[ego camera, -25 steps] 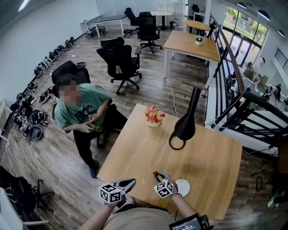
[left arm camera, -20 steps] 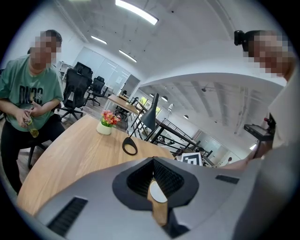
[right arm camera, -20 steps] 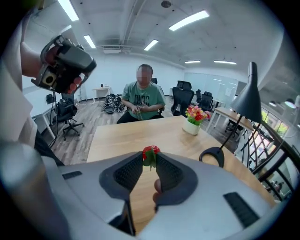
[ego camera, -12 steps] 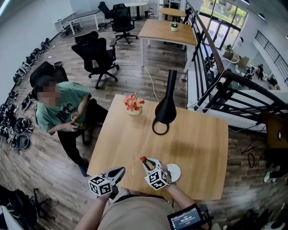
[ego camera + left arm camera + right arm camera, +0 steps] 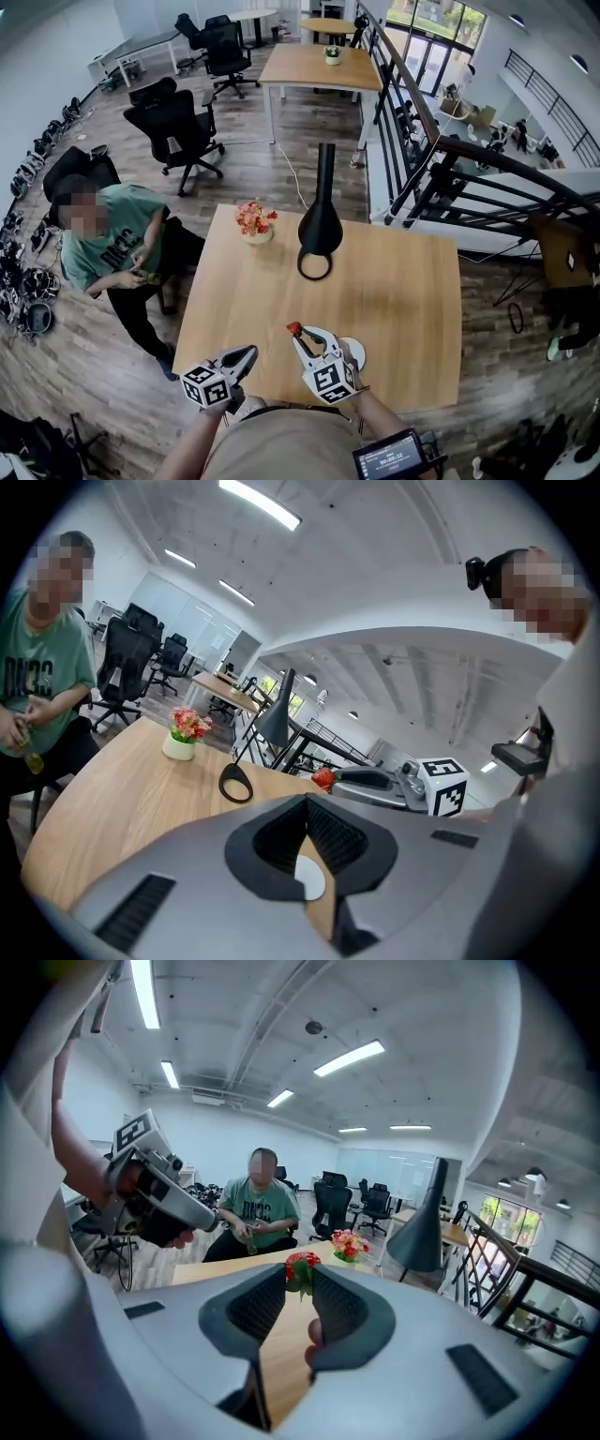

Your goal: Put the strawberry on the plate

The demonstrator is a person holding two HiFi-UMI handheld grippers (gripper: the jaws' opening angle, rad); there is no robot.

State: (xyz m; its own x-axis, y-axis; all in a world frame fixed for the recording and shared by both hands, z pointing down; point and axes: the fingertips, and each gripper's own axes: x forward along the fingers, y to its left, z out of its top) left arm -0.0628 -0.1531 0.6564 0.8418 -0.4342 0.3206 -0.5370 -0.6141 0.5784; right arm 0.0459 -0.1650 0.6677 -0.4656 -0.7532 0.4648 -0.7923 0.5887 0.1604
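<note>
right gripper clenched on strawberry | berry held clear of table, just left of plate, likely for carry-over | left gripper closed, empty, parked farther left

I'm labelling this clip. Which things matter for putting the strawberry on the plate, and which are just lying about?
In the job:
strawberry, gripped in the right tongs
plate

Lying about:
flowers
black ornament
office chair
</note>
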